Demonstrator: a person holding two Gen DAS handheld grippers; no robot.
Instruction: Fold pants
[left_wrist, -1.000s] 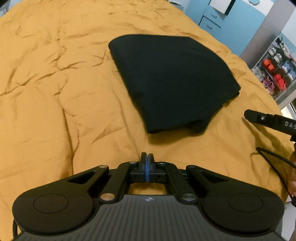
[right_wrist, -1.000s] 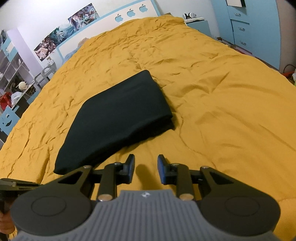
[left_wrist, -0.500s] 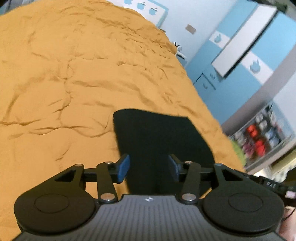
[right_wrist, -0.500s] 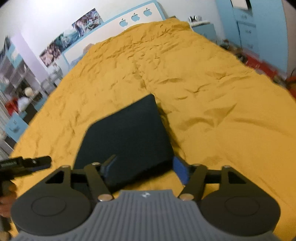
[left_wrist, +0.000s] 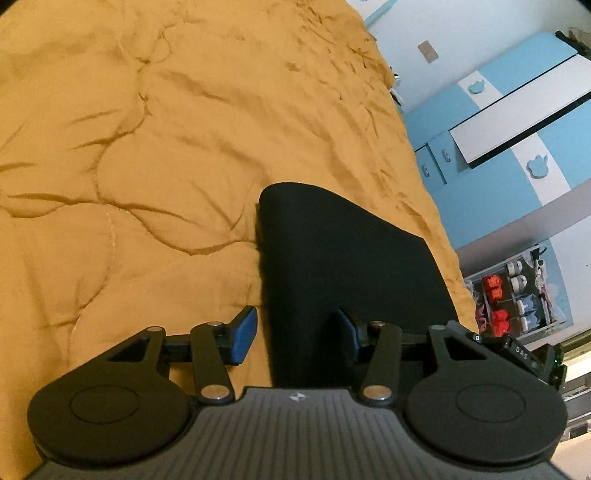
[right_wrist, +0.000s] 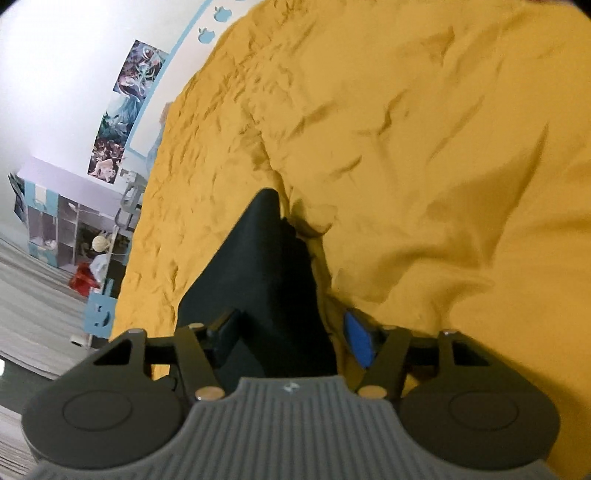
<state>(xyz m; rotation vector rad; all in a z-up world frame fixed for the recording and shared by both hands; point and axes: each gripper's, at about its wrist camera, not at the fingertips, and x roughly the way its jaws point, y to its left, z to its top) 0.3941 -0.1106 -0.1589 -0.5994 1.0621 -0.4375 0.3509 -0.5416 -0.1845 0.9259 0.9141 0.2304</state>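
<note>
The black pants (left_wrist: 343, 266) lie folded into a thick pad on the orange bedspread (left_wrist: 129, 147). My left gripper (left_wrist: 295, 332) is open, its jaws straddling the near left edge of the pants. In the right wrist view the pants (right_wrist: 258, 273) run away from me, and my right gripper (right_wrist: 291, 332) is open around their near right edge, one blue pad (right_wrist: 356, 341) on the bedspread side. The right gripper's body shows at the left wrist view's right edge (left_wrist: 524, 356).
The orange bedspread (right_wrist: 424, 166) is wrinkled and fills most of both views. Blue cabinets (left_wrist: 517, 122) and a shelf of shoes (left_wrist: 517, 295) stand past the bed's right side. A shelf unit (right_wrist: 66, 229) and wall posters (right_wrist: 125, 110) stand past the left side.
Both grippers have dropped low and moved forward onto the near edges of the pants. The left gripper went from shut to open; the right opened wider. Both cameras tilted sideways.
</note>
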